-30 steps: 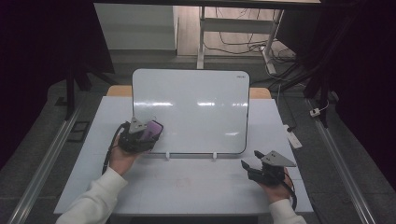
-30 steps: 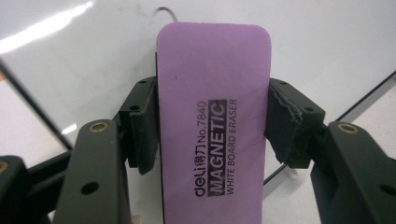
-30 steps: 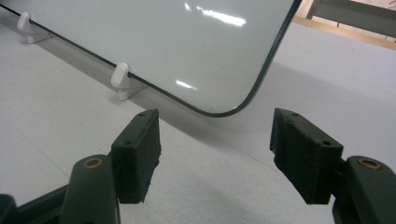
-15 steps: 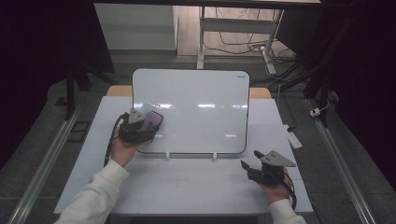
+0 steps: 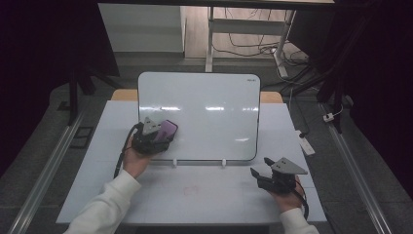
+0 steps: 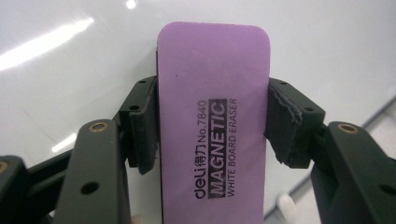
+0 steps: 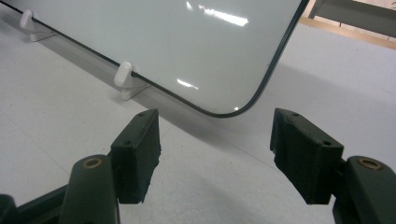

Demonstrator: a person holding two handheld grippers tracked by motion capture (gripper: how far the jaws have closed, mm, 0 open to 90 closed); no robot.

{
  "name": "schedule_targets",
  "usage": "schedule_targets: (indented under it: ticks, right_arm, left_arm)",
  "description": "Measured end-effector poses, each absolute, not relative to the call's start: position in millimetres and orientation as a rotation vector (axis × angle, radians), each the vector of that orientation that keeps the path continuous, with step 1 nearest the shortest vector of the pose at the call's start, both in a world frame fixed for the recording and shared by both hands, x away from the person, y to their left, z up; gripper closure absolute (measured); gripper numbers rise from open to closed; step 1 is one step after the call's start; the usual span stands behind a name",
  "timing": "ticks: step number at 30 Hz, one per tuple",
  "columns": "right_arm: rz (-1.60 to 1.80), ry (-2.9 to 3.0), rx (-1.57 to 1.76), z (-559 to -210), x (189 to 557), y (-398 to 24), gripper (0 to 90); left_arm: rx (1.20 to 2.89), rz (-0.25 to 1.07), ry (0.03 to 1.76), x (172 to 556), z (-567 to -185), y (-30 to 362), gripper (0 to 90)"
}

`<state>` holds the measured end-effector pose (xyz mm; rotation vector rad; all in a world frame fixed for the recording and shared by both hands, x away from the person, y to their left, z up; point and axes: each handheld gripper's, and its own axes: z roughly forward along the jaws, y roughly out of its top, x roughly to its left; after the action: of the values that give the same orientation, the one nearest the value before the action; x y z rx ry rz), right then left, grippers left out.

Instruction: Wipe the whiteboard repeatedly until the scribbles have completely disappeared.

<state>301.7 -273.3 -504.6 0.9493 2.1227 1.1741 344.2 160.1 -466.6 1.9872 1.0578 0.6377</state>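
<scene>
A white board (image 5: 204, 112) leans back on two small white feet (image 5: 223, 162) in the middle of the table. My left gripper (image 5: 163, 132) is shut on a purple magnetic whiteboard eraser (image 5: 167, 129), which it holds at the board's lower left area. In the left gripper view the eraser (image 6: 212, 121) stands lengthwise between the two pads (image 6: 142, 128), with the glossy board right behind it. My right gripper (image 5: 257, 176) is open with nothing between its jaws, low over the table near the board's lower right corner (image 7: 233, 109).
The white tabletop (image 5: 195, 195) has a faint red mark (image 5: 191, 189) in front of the board. A small white tag (image 5: 306, 145) lies at the right edge. Beyond the table are a floor with cables and dark stands.
My left gripper has carried the eraser a little to the right and up along the board's lower left. The right gripper has stayed where it was.
</scene>
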Motion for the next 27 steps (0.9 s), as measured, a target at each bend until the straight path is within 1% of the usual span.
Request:
schedule_targets:
  ticks: [7, 13, 18, 21, 27]
  right_arm:
    - [1.174, 2.126, 0.946, -504.4, 301.4, -272.9, 32.3]
    - [1.168, 2.129, 0.938, -504.5, 301.3, -271.4, 32.2]
    - [1.172, 2.119, 0.946, -503.5, 301.5, -273.7, 32.1]
    - [1.175, 2.116, 0.949, -503.2, 301.6, -274.6, 32.2]
    - [1.172, 2.122, 0.943, -503.2, 301.3, -273.3, 32.1]
  left_arm:
    - [1.974, 0.620, 1.088, 327.9, -484.5, 179.4, 41.5]
    - [1.938, 0.621, 1.123, 326.7, -485.3, 191.8, 41.5]
    - [1.913, 0.646, 1.134, 335.2, -474.7, 195.6, 41.4]
    - [1.882, 0.637, 1.144, 344.4, -464.9, 198.4, 41.4]
    - [1.852, 0.656, 1.150, 359.4, -448.1, 195.7, 41.4]
